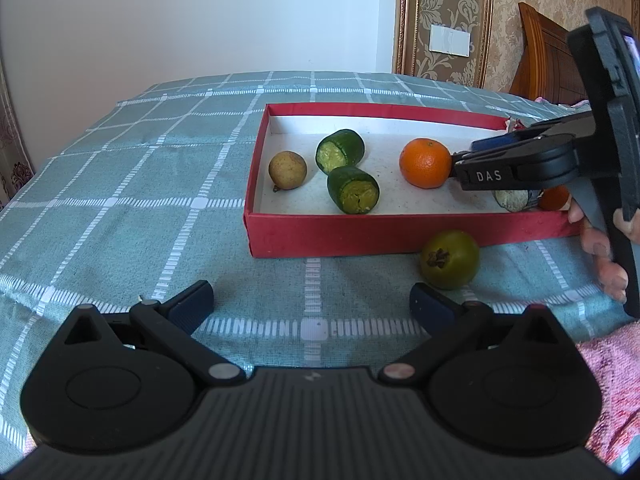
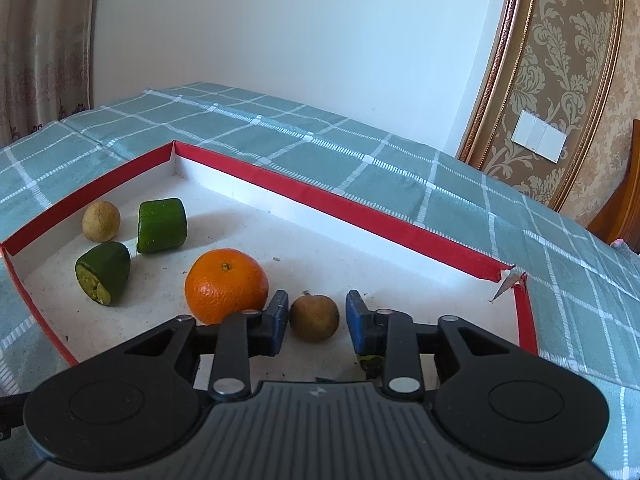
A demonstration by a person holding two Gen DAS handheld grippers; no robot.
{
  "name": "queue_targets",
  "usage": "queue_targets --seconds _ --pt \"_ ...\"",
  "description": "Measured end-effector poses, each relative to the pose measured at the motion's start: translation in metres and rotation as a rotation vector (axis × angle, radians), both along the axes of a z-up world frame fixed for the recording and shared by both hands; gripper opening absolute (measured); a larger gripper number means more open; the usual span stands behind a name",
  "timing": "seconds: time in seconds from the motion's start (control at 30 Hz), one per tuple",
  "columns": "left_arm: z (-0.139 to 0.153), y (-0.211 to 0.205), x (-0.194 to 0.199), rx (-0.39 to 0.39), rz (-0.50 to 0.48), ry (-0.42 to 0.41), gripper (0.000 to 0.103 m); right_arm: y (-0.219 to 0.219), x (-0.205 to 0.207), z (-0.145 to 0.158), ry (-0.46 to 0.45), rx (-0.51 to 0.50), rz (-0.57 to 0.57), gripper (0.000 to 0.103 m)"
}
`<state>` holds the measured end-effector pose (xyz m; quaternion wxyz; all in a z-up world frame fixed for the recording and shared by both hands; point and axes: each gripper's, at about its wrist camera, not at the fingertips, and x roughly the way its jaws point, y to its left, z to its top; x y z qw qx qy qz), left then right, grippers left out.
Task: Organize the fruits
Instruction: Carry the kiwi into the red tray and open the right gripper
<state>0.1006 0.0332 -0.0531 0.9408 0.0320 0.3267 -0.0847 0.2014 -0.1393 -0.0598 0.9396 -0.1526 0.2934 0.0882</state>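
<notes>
Round brown fruit (image 2: 314,317) sits, seemingly untouched, between released right gripper (image 2: 317,317); left gripper (image 1: 312,307) gapes.

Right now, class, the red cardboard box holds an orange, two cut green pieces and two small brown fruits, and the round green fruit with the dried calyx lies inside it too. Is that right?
Not quite. The round green fruit with the dried calyx lies outside the red cardboard box, on the checked cloth against its near wall, as the left wrist view shows. The rest stands.
</notes>
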Motion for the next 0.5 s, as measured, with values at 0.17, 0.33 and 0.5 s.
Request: queue_targets --seconds 0.17,0.33,0.5 --pt "0.000 0.000 0.000 0.000 0.000 0.000 0.103 -0.004 -0.011 0.005 -0.056 -0.016 -0.019 0.070" --pt "0.000 0.000 0.000 0.000 0.000 0.000 0.103 -0.011 -0.018 0.009 -0.051 0.018 -0.015 0.070" --pt "0.000 0.000 0.000 0.000 0.000 0.000 0.103 -0.013 -0.026 0.009 -0.059 0.011 -0.013 0.071"
